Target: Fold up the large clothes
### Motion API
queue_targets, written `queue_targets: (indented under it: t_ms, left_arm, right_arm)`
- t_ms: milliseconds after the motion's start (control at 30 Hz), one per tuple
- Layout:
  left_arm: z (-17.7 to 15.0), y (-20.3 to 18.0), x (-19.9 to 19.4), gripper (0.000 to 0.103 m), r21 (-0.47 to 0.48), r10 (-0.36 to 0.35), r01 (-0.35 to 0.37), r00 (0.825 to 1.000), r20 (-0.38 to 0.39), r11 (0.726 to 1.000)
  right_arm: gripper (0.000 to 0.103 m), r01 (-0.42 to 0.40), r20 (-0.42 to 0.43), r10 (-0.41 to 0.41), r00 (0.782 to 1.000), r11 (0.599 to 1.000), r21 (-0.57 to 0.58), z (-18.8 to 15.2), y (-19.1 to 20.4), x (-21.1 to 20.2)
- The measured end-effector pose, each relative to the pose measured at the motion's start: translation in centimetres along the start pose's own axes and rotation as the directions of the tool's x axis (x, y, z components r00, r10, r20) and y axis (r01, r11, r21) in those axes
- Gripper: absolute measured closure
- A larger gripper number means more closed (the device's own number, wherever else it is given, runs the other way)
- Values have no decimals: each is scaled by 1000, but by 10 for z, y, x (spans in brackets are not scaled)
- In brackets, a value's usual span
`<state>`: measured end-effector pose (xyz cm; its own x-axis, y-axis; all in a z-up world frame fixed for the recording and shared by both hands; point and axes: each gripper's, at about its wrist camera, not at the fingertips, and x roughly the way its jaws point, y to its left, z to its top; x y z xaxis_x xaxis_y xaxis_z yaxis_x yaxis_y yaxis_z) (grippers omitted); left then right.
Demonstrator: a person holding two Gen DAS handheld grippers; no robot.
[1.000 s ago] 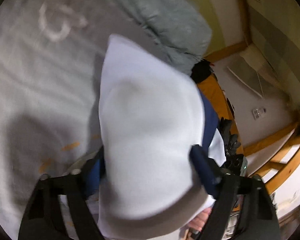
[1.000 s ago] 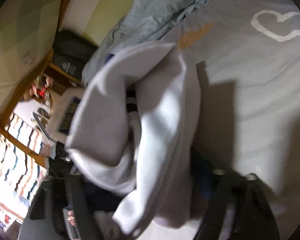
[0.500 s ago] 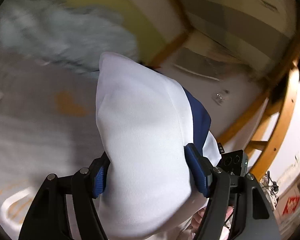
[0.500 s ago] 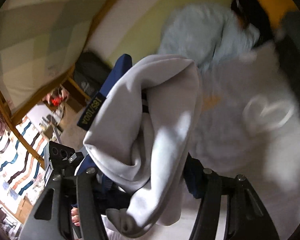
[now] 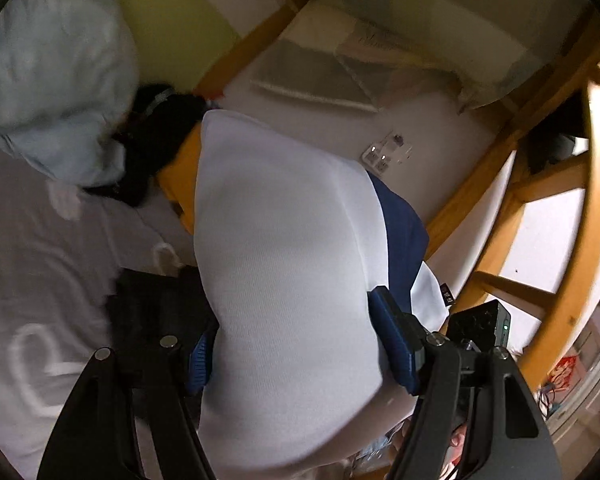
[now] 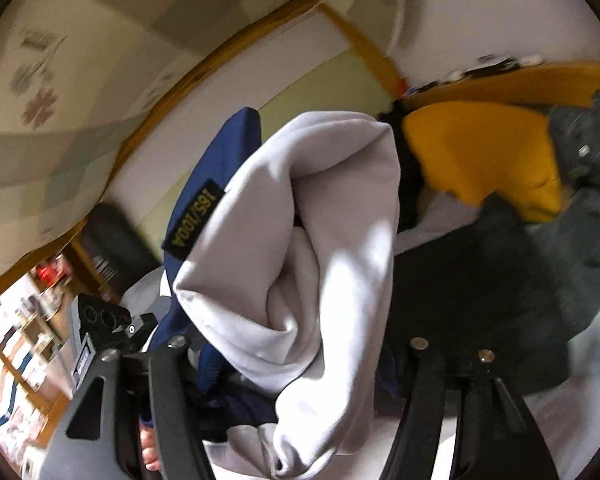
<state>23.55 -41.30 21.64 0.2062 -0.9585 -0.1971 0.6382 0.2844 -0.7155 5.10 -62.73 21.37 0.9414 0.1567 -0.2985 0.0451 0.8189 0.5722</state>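
Sweatshirt (image 5: 284,264) bundled, hiding bed, right fingers (image 6: 384,364)

The right tongs (image 6: 296,360) are opening, with a bundled white garment (image 6: 320,240) between the fingers; its navy part (image 6: 216,168) carries a black size label (image 6: 192,220). Behind it lie a yellow cloth (image 6: 488,156), a black cloth (image 6: 472,280) and a dark grey cloth (image 6: 584,148). A wooden frame (image 6: 228,52) curves across the top, with a patchwork quilt (image 6: 60,92) at upper left.
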Motion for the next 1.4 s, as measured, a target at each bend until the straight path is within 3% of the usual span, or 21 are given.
queue_targets:
  t_ms: [100,167,200,267,367,433,500,567,633,700,800,833,900,967,1033,1100,1167,1267,1400]
  left_arm:
    - [-10,29,57,34,-37,65,-67,996,-61,997]
    - [-25,63,99,36,-74,195,-207,971,-140,976]
    - [-34,79,118,36,-91,232,-249,958,-169,964]
    - [-47,105,134,34,-116,246,-269,953,-177,956]
    - [-51,121,139,32,-155,239,-271,951,-196,950]
    - [-55,114,139,31,-84,289,-310,937,-198,947]
    - [-55,108,144,24,-51,337,-353,919,-204,934]
    - [-55,107,146,12,-50,372,-391,902,-218,919]
    - [-55,105,139,10,-28,396,-412,890,-223,911]
    - [-54,86,117,11,88,450,-442,873,-188,893]
    - [-51,41,71,12,318,545,-516,839,-1,795]
    - [-53,29,49,11,354,537,-519,842,54,778]
    - [-56,7,1,5,391,521,-539,838,161,747]
    - [-64,-12,-49,0,412,524,-597,802,287,688]
    - [-77,-23,-99,0,401,517,-644,764,386,652]
    - [-92,-28,-145,0,380,519,-684,725,453,623]
    - [-106,-30,-185,0,358,534,-735,670,516,576]
    - [-126,-24,-232,0,346,570,-799,596,565,492]
    - [-144,1,-283,0,261,638,-851,517,570,456]
  right_arm:
    - [43,92,5,-92,996,996,23,13,-39,10]
    - [42,162,-25,-162,987,986,31,12,-62,26]
    - [42,251,-82,-248,965,968,27,7,-84,45]
    - [43,387,-154,-385,910,922,-14,-6,-113,76]
    - [43,404,-126,-406,905,914,-40,-25,-133,92]
    - [40,407,-128,-406,905,913,-19,-28,-136,95]
    - [34,451,-128,-456,881,890,-67,-29,-134,99]
    - [32,484,-126,-492,862,871,-88,-27,-132,99]
    - [30,506,-123,-509,852,861,-59,-24,-130,98]
    - [27,527,-84,-530,844,848,-63,-25,-127,88]
    - [20,599,75,-596,800,784,-164,-39,-91,59]
    - [16,604,115,-593,797,773,-195,-43,-79,50]
    - [12,582,157,-560,813,778,-236,-50,-56,36]
    - [3,542,200,-504,841,791,-285,-60,-20,22]
    - [0,517,254,-454,854,795,-317,-71,15,14]
    - [0,495,319,-398,860,802,-333,-85,52,11]
    - [0,477,376,-346,860,808,-346,-104,89,9]
    - [0,442,396,-289,872,813,-379,-131,127,19]
    - [0,378,354,-236,905,828,-415,-169,153,35]
